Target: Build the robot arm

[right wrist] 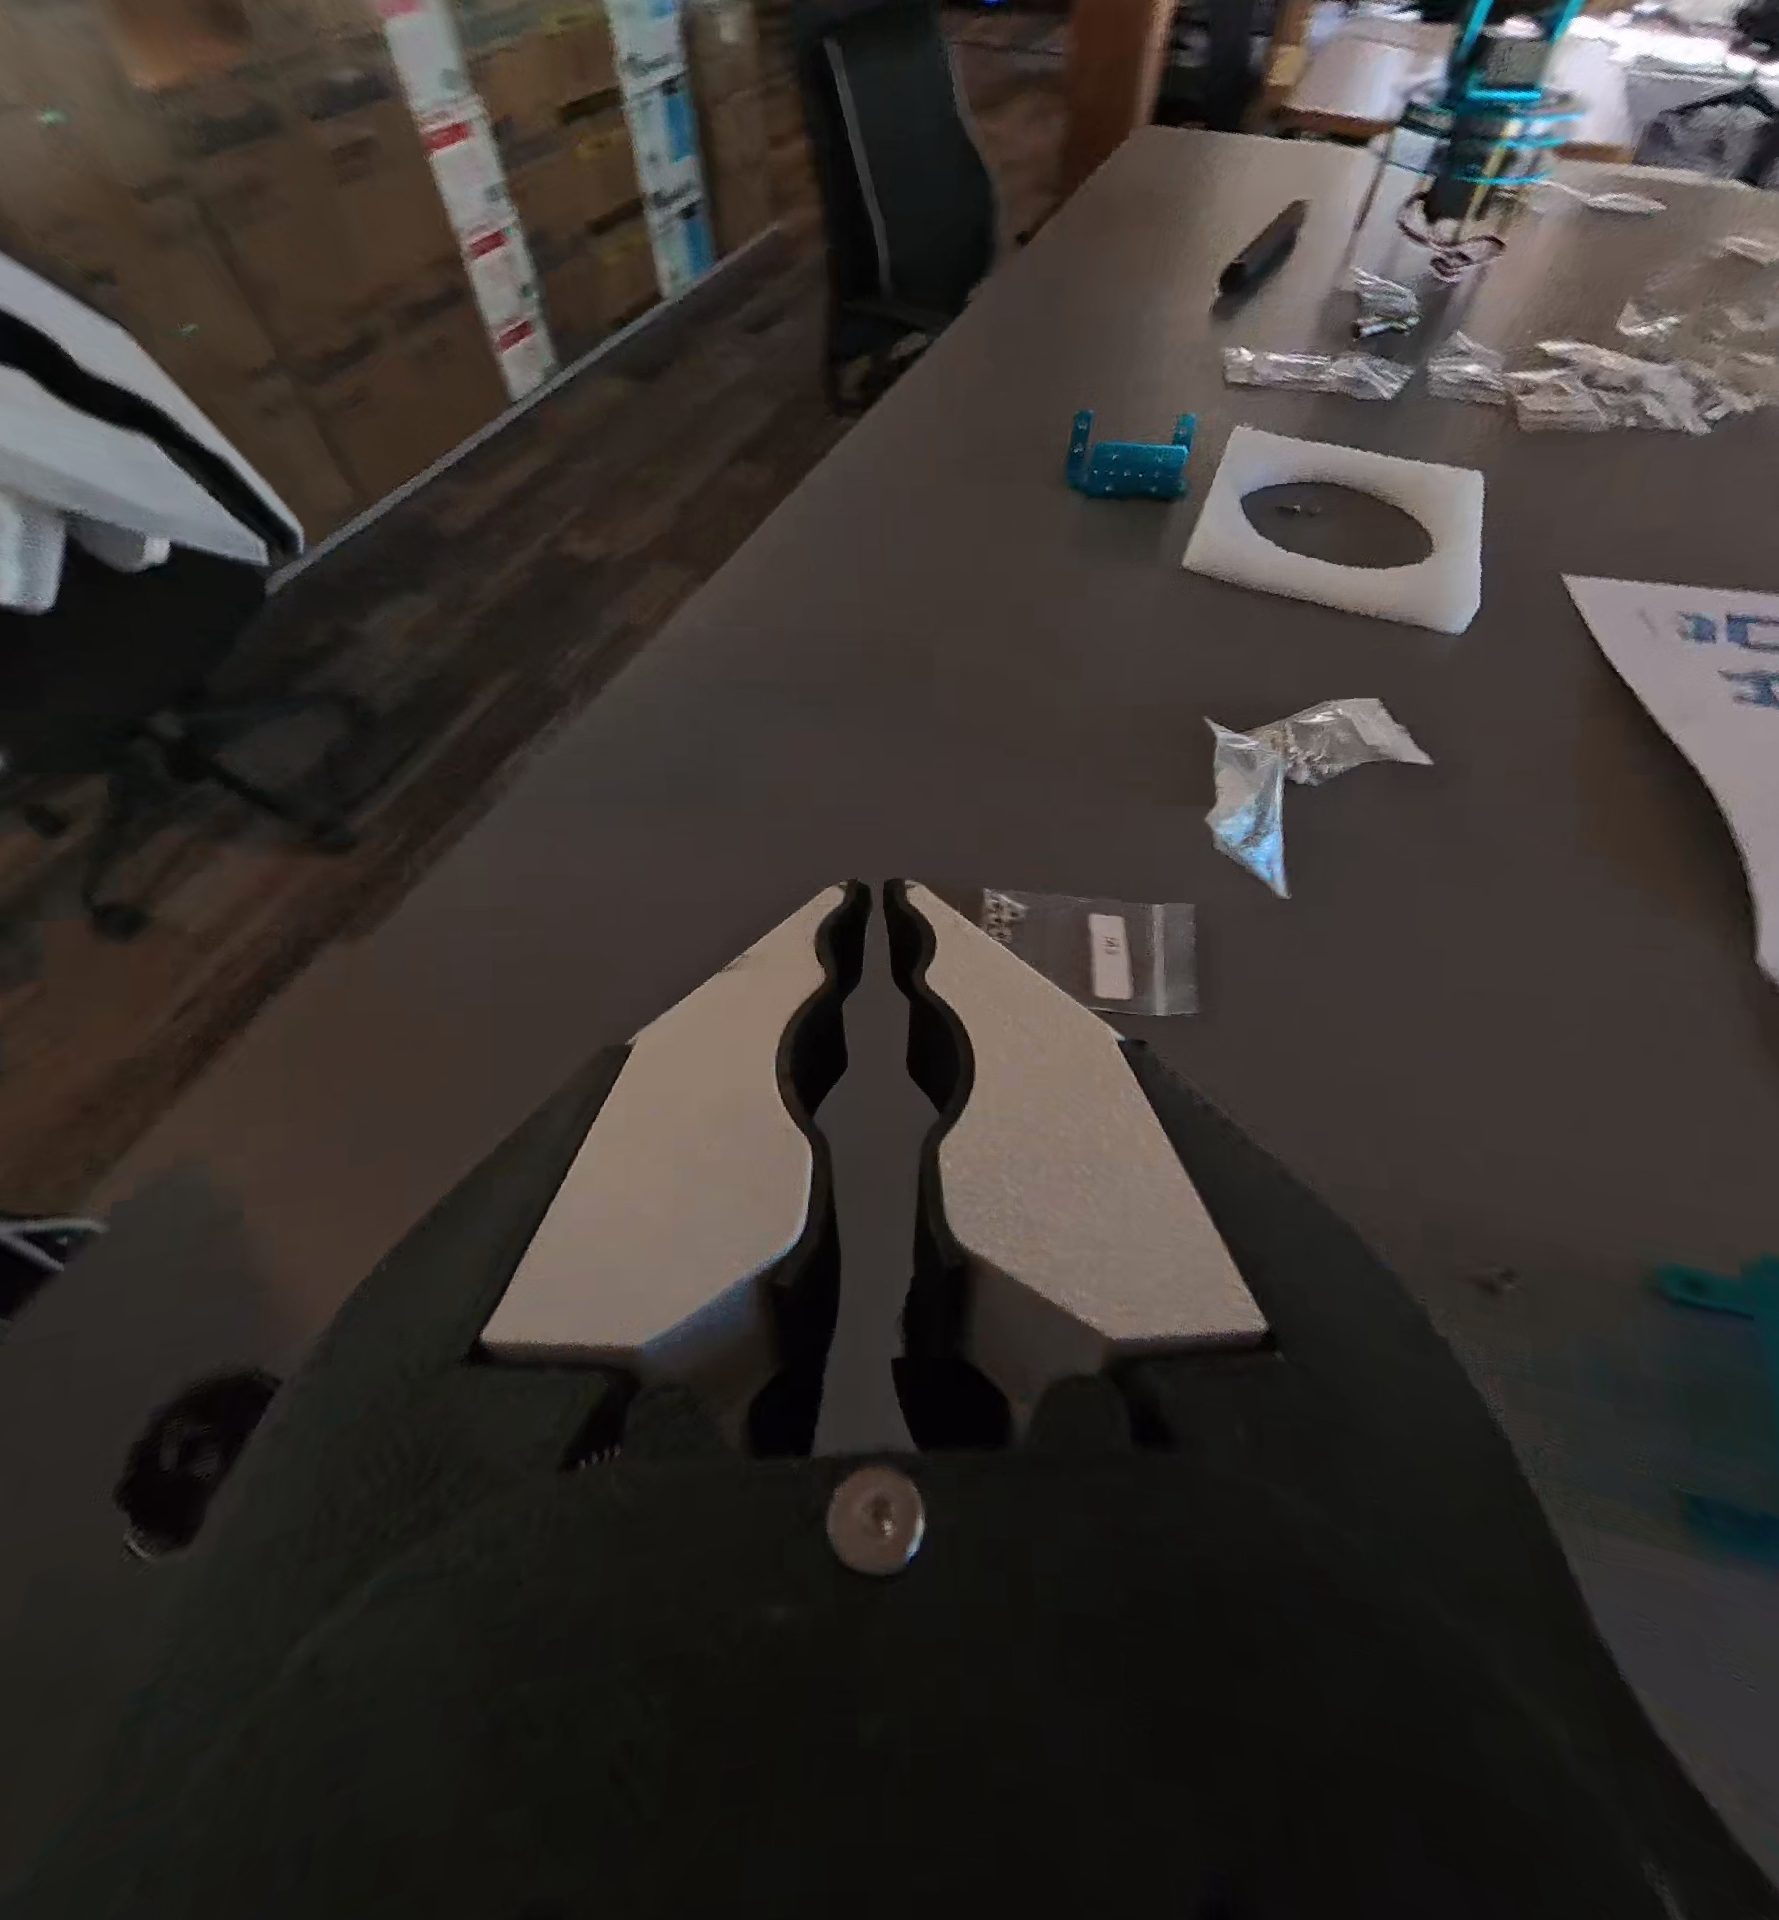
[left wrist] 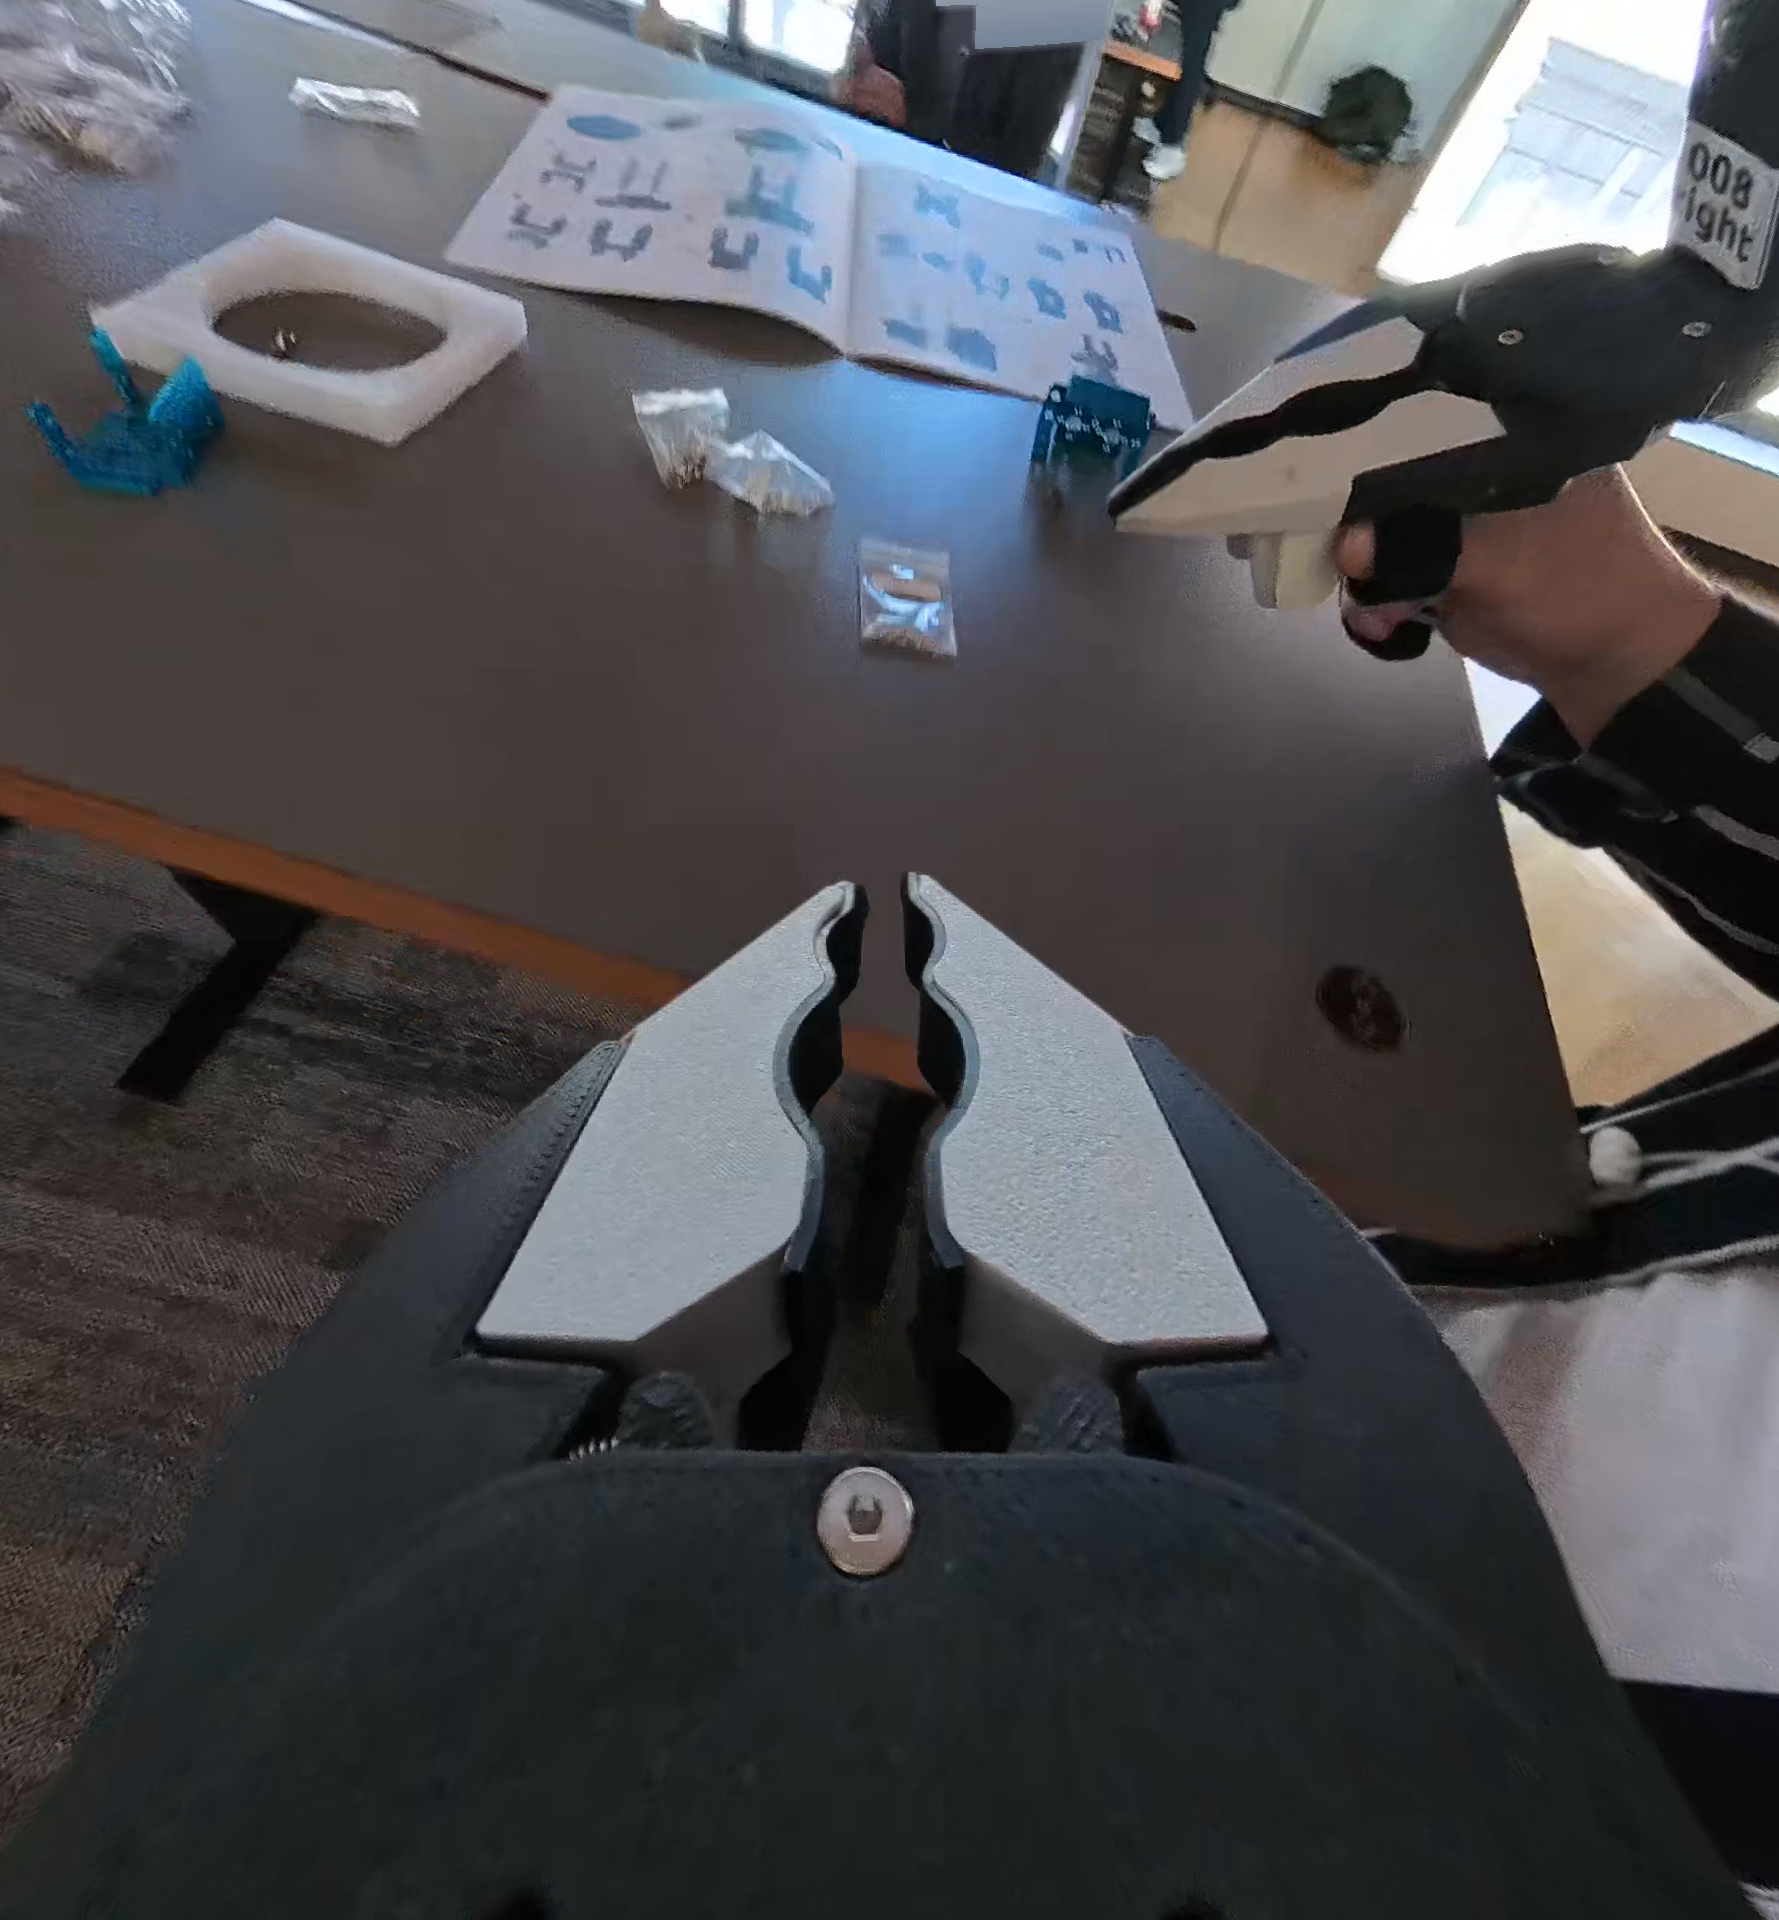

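We see both the left tongs (left wrist: 884, 896) and right tongs (right wrist: 877, 889) nearly closed and empty, the right nearest a small clear bag (right wrist: 1124, 951) on the desk (right wrist: 864, 675).

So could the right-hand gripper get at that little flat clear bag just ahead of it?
Probably yes. The right gripper hangs over the table with the flat clear bag lying just beside its tips, nothing between them. Its jaws look nearly shut, so they would likely need to open first.
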### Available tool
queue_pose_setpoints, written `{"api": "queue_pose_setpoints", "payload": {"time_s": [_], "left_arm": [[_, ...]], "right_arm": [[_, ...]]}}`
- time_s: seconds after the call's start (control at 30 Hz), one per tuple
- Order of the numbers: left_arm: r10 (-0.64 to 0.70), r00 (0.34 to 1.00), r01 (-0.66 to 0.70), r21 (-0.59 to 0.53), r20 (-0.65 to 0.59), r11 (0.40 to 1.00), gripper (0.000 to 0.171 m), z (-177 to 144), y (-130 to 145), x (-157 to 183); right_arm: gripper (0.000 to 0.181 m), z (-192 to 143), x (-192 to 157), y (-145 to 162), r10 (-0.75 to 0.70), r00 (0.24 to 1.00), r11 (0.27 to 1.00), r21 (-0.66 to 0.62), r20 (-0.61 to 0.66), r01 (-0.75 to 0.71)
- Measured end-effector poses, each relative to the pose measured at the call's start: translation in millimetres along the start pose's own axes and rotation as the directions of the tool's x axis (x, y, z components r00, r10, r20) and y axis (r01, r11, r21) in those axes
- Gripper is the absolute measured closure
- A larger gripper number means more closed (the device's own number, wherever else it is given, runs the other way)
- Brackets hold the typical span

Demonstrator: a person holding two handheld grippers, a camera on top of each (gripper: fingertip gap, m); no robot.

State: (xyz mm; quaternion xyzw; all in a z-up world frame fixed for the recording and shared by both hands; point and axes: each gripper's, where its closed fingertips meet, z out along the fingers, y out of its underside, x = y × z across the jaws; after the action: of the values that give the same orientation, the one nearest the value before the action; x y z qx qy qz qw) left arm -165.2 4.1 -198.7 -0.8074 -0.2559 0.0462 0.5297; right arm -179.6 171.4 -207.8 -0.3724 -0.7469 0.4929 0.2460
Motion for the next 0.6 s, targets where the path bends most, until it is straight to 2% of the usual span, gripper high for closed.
{"api": "queue_pose_setpoints", "payload": {"time_s": [0.1,0.2,0.3,0.4,0.5,0.6], "left_arm": [[0.015,0.997,-0.018,-0.034,-0.078,0.999,0.164,-14.7,-2.3,-26.0],[0.138,0.987,-0.146,-0.093,-0.078,0.985,0.153,7.2,-28.0,-68.7],[0.264,0.963,-0.269,-0.134,-0.05,0.954,0.154,58.9,-68.4,-120.3],[0.291,0.955,-0.295,-0.198,-0.053,0.935,0.156,119.8,-97.7,-164.8],[0.321,0.945,-0.325,-0.274,-0.062,0.905,0.159,176.1,-113.7,-198.4],[0.385,0.915,-0.401,-0.364,-0.121,0.841,0.164,225.7,-121.8,-217.1]], "right_arm": [[0.178,0.6,-26.7,-4.2,0.091,0.996,0.996,0.023,-0.015,-0.09],[0.177,-19.0,-26.5,-1.5,0.056,0.986,0.998,-0.009,-0.155,-0.059],[0.178,-46.6,-23.2,-0.8,0.005,0.961,0.999,-0.029,-0.275,-0.013],[0.178,-66.9,-9.8,3.8,0.003,0.93,0.999,-0.032,-0.368,-0.016],[0.178,-73.7,6.3,12.7,0.079,0.909,0.995,-0.017,-0.409,-0.094],[0.177,-73.0,14.9,19.7,0.115,0.888,0.99,-0.025,-0.445,-0.141]]}}
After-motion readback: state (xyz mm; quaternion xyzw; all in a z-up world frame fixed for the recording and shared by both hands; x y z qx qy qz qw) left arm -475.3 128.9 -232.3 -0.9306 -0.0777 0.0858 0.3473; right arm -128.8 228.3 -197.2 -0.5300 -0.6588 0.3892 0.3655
